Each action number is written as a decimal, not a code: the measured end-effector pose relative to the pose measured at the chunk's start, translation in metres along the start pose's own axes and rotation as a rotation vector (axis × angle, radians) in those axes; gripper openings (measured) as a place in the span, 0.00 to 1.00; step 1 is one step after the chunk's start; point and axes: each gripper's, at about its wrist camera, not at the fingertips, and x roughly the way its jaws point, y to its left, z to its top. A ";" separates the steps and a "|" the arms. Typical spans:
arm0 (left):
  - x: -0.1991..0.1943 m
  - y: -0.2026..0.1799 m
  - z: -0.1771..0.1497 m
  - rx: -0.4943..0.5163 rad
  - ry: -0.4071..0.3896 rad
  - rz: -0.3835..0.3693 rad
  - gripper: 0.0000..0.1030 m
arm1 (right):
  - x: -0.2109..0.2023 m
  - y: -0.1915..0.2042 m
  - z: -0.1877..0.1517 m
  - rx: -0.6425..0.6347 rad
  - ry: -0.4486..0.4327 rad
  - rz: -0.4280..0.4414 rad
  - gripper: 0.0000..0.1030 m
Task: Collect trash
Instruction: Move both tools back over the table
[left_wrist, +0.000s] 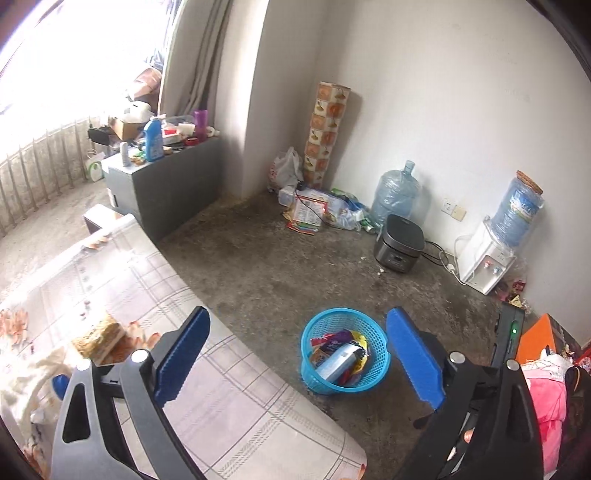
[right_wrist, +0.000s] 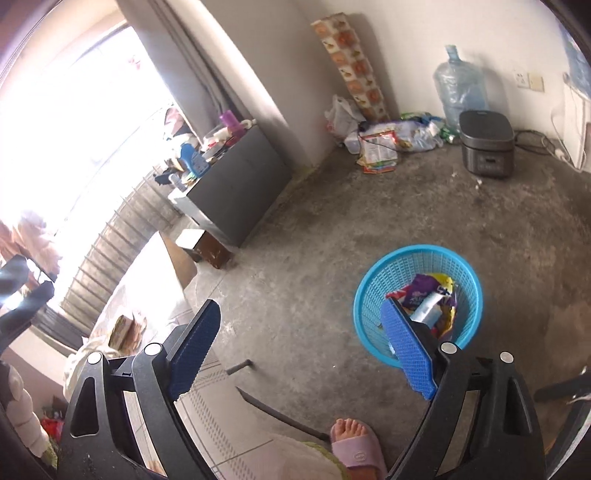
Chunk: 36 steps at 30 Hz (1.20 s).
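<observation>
A: Start with the room. What is there?

B: A bare concrete floor (left_wrist: 258, 266) takes up most of it, with a table under a checked cloth (left_wrist: 207, 373) at the near left. On the floor stands a blue basket (left_wrist: 376, 334), upright, well apart from the rice cooker (left_wrist: 399, 243) by the wall.

A: And the trash?

B: Wrappers and a pale box (left_wrist: 338, 363) lie inside the basket, heaped against one another. More litter looks to be piled in the corner by the wall (left_wrist: 317, 214), beside the big water bottle (left_wrist: 395, 195); whether that counts as the task's trash I cannot say.

A: The tools?

B: The left gripper (left_wrist: 299, 365) has its blue pads spread wide with nothing between them; the basket shows through the gap but lies far below. The right gripper (right_wrist: 303, 354) is spread wide too and empty, one pad overlapping the basket's rim only in the view.

A: So what is the step?

B: I judge both hands are free for the next piece. To do it well: pick one item, come down with the pads either side of it, close only once it sits fully between them, then release over the middle of the basket, not the rim.
</observation>
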 end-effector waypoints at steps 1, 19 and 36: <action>-0.006 0.002 -0.001 -0.007 -0.010 0.021 0.94 | -0.001 0.004 -0.002 -0.019 0.004 0.000 0.84; -0.071 0.119 -0.074 -0.326 0.058 0.664 0.94 | 0.000 0.140 -0.046 -0.473 0.131 0.319 0.84; -0.080 0.181 -0.125 -0.460 0.106 0.871 0.94 | 0.004 0.210 -0.099 -0.695 0.248 0.479 0.84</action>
